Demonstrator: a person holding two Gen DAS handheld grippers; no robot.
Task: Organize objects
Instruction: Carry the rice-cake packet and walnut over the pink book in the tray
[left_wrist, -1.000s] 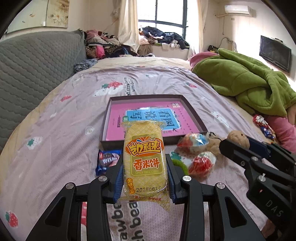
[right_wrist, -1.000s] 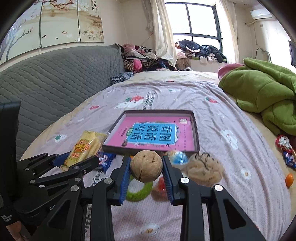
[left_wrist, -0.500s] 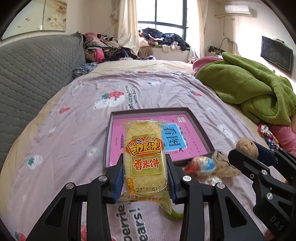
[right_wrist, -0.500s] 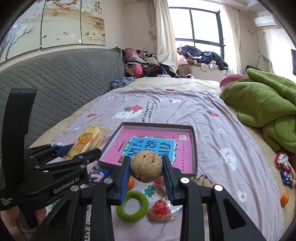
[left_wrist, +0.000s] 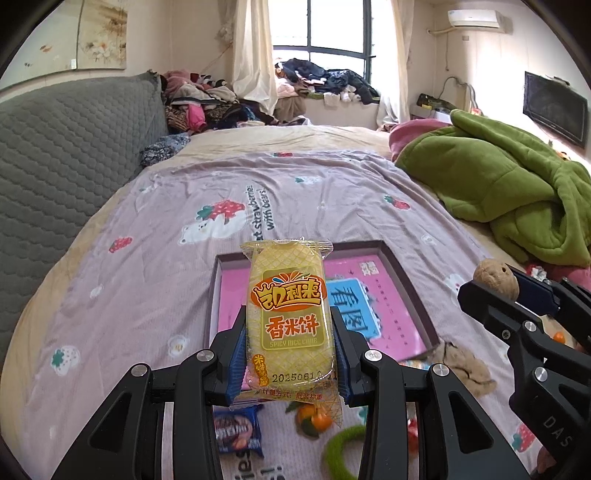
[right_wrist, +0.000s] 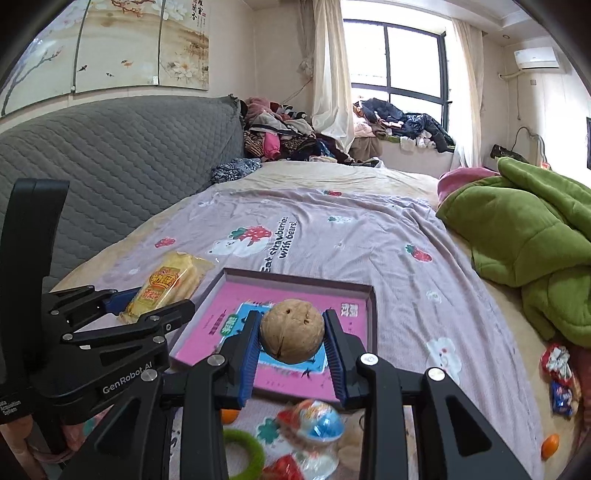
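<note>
Now your left gripper (left_wrist: 290, 356) pinches the yellow rice cake packet (left_wrist: 288, 317) upright between its blue pads, held up in the air over the near edge of the shallow box (left_wrist: 410, 286) with the pink printed bottom. Your right gripper (right_wrist: 291, 341) clamps the walnut (right_wrist: 291, 330) on both sides, also lifted above that box. The two grippers sit side by side, apart, each visible in the other's camera. The box lies flat on the purple strawberry bedsheet (left_wrist: 155, 266). Nearer you on the sheet: a green ring (right_wrist: 245, 456), a blue cookie pack (left_wrist: 238, 432), a small orange fruit (left_wrist: 312, 419), a wrapped toy egg (right_wrist: 314, 419) and a brown crumpled lump (left_wrist: 460, 363). Right side, a green blanket (left_wrist: 509, 184) is heaped; left side, a grey quilted headboard (right_wrist: 122, 155).
</note>
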